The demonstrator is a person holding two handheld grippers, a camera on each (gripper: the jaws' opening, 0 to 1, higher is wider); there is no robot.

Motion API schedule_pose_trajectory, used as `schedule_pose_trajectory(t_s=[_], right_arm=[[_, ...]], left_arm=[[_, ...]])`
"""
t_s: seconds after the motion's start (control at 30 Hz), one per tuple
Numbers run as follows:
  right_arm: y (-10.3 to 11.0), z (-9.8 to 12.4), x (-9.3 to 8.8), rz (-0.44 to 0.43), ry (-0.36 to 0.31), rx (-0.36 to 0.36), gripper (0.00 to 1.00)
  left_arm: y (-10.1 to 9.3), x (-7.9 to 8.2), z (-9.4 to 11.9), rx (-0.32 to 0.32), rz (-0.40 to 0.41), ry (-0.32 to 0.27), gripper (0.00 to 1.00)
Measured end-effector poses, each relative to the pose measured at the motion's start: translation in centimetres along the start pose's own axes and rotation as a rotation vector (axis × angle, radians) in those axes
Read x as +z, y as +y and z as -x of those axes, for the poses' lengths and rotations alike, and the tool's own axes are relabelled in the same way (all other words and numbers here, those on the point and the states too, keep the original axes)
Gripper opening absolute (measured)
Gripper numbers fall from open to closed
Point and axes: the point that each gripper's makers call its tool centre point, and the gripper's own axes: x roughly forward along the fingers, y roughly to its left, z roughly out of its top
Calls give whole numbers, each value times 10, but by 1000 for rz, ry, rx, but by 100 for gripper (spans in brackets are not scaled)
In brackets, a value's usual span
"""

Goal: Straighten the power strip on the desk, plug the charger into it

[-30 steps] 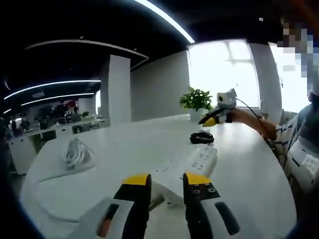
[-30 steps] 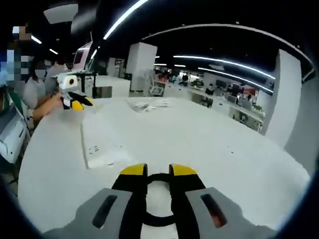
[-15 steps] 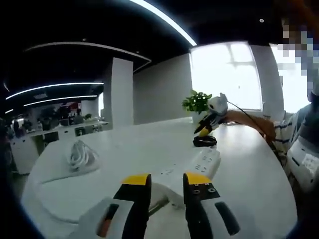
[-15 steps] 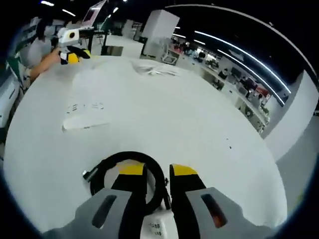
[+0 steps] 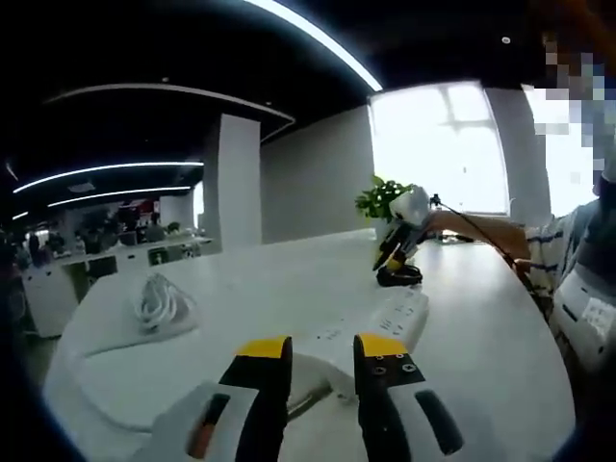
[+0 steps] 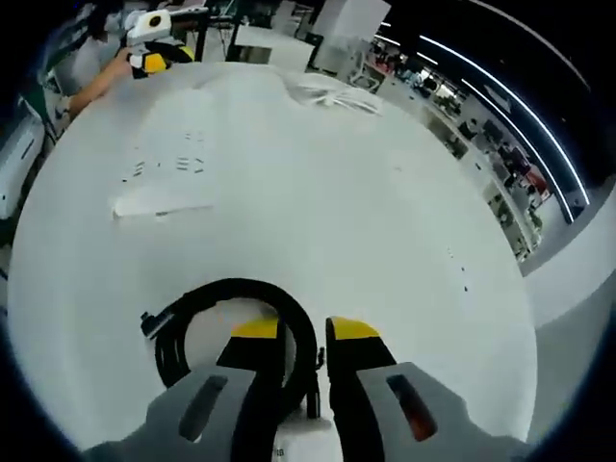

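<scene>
White desk (image 5: 241, 289), big and round. Strip (image 5: 371, 327) lies flat mid-desk, its near end just past the left gripper (image 5: 322, 348), whose jaws stand slightly apart with nothing between them. White cable bundle (image 5: 159, 303) sits well off to one side. Right gripper (image 6: 306, 332), jaws a little apart, tips down at the black charger cord (image 6: 226, 322) coiled on the desk; can't tell if it grips it. Plant (image 5: 380, 197) at far edge.

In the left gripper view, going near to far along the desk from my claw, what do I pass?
Left claw → power strip → black coiled cable → right claw → potted plant.
</scene>
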Motion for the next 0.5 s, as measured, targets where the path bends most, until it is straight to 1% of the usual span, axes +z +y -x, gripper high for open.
schedule_pose_trajectory(t_s=[0.17,0.37,0.5], right_arm=[[2,-7,-3,2,24,31,13],[3,-7,-2,-8,24,50,12],[3,-7,-2,-11,13,50,11]], left_arm=[[-4,0,0,-5,-16,0,25],[-1,-1,0,4,-8,0,25],[0,1,1,3,6,-13,25]])
